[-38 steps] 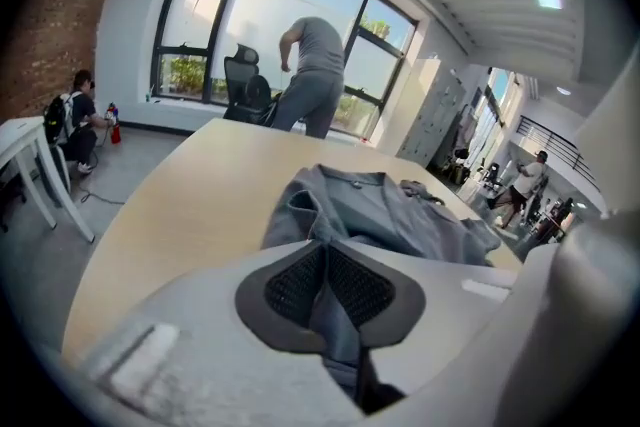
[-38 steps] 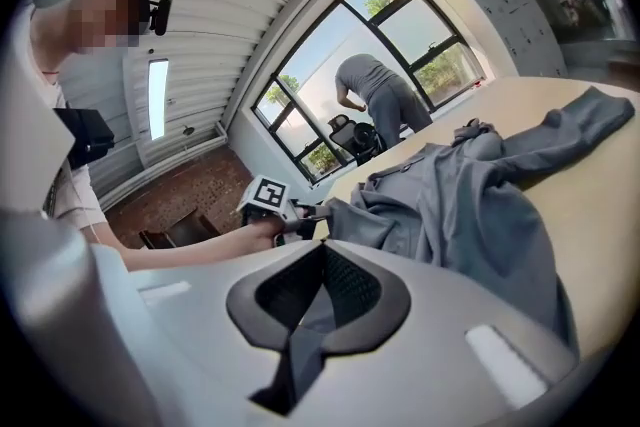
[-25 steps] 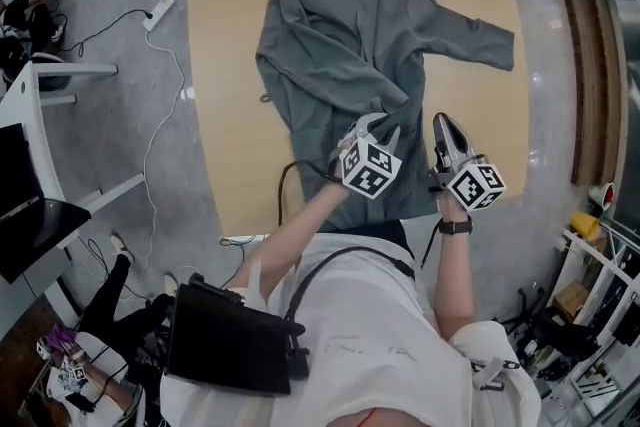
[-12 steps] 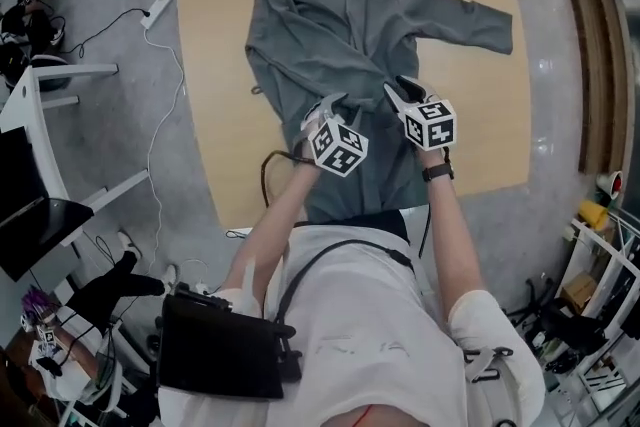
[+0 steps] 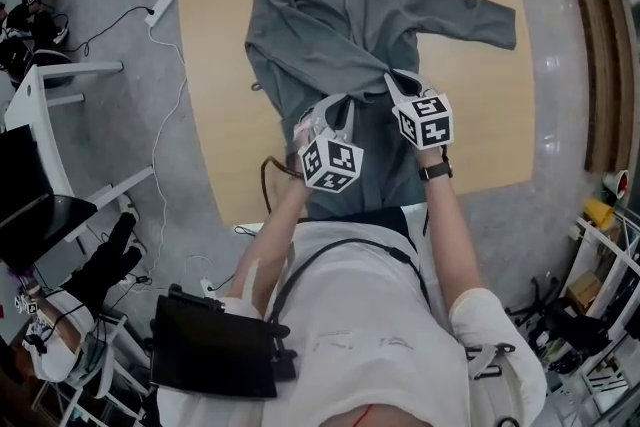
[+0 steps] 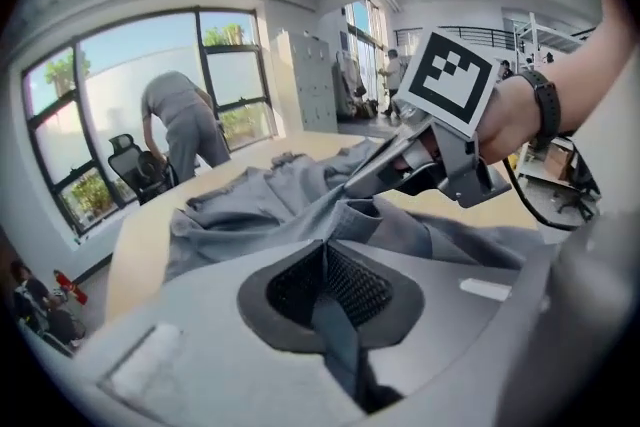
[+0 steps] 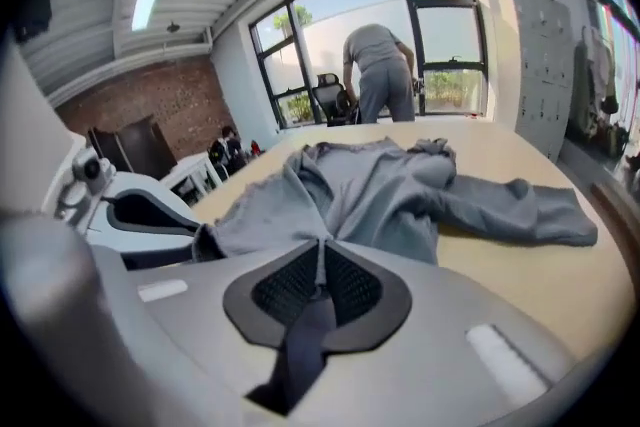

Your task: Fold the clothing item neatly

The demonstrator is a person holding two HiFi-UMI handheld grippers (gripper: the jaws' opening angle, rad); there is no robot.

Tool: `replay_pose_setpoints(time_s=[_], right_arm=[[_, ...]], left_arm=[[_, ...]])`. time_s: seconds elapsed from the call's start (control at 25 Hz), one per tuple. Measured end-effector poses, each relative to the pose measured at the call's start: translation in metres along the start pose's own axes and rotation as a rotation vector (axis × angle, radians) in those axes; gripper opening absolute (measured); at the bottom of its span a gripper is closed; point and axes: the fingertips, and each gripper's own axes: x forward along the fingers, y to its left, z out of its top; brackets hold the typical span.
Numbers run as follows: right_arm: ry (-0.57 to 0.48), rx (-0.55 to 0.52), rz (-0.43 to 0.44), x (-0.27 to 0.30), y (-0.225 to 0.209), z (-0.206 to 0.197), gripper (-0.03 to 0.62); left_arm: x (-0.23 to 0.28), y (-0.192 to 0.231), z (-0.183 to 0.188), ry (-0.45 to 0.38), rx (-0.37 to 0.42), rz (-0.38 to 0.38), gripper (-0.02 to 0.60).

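Observation:
A grey long-sleeved garment (image 5: pixel 340 5) lies spread on the wooden table (image 5: pixel 220 115), its near hem hanging over the front edge. My left gripper (image 5: pixel 335 107) sits on the lower middle of it. Its jaws have just been closing and now pinch a fold of grey fabric (image 6: pixel 260 200) between the pads (image 6: pixel 350 280). Just to its right, my right gripper (image 5: pixel 392 81) is shut on a neighbouring fold of the same cloth (image 7: pixel 380 185). In the left gripper view the right gripper (image 6: pixel 352 187) holds a raised ridge of fabric. The sleeve (image 7: pixel 520 205) stretches out to the right.
A power strip with a white cable (image 5: pixel 160 10) lies on the floor left of the table. Wooden planks (image 5: pixel 598 65) stand at the right. A black case (image 5: pixel 215 347) hangs at my side. A person (image 7: pixel 377 65) bends over by the far windows.
Both grippers have moved from the table's front edge up and left onto the garment. The left one has since drawn back slightly and shut on the fabric, raising a fold between the two.

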Motion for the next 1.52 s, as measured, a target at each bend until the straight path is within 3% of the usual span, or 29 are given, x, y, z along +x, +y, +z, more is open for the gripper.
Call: replay_pose_setpoints(time_s=[0.12, 0.2, 0.32, 0.52, 0.64, 0.76, 0.96, 1.04, 1.24, 1.4, 1.52], right_arm=[[-0.21, 0.081, 0.086, -0.075, 0.019, 0.057, 0.025], [-0.239, 0.094, 0.098, -0.082, 0.022, 0.068, 0.025], [-0.075, 0.105, 0.041, -0.039, 0.008, 0.015, 0.025], [0.13, 0.117, -0.038, 0.003, -0.01, -0.077, 0.028], [0.151, 0.108, -0.086, 0.007, -0.012, -0.093, 0.098], [0.094, 0.145, -0.104, -0.002, -0.013, -0.082, 0.167], [-0.088, 0.258, -0.149, -0.044, -0.052, -0.047, 0.181], [-0.132, 0.309, -0.203, -0.058, -0.081, -0.042, 0.19], [-0.208, 0.457, -0.373, -0.089, -0.184, -0.049, 0.21], [-0.306, 0.631, -0.483, -0.107, -0.262, -0.056, 0.204], [-0.328, 0.676, -0.531, -0.105, -0.307, -0.057, 0.204]], left_arm=[[-0.061, 0.004, 0.048, -0.158, 0.03, 0.082, 0.014], [-0.065, 0.001, 0.045, -0.163, 0.069, 0.07, 0.015], [-0.023, -0.021, -0.008, -0.033, 0.083, -0.012, 0.015], [0.025, -0.062, -0.076, 0.166, 0.004, -0.128, 0.018], [0.027, -0.071, -0.086, 0.221, -0.019, -0.177, 0.077], [0.017, -0.062, -0.078, 0.226, -0.083, -0.203, 0.123], [0.009, -0.031, -0.015, 0.116, -0.249, -0.215, 0.126], [0.02, -0.019, 0.015, 0.072, -0.252, -0.229, 0.126], [0.09, -0.016, 0.096, 0.034, -0.164, -0.279, 0.126], [0.181, -0.029, 0.172, 0.021, -0.055, -0.342, 0.126], [0.258, -0.043, 0.217, 0.038, 0.037, -0.375, 0.126]])
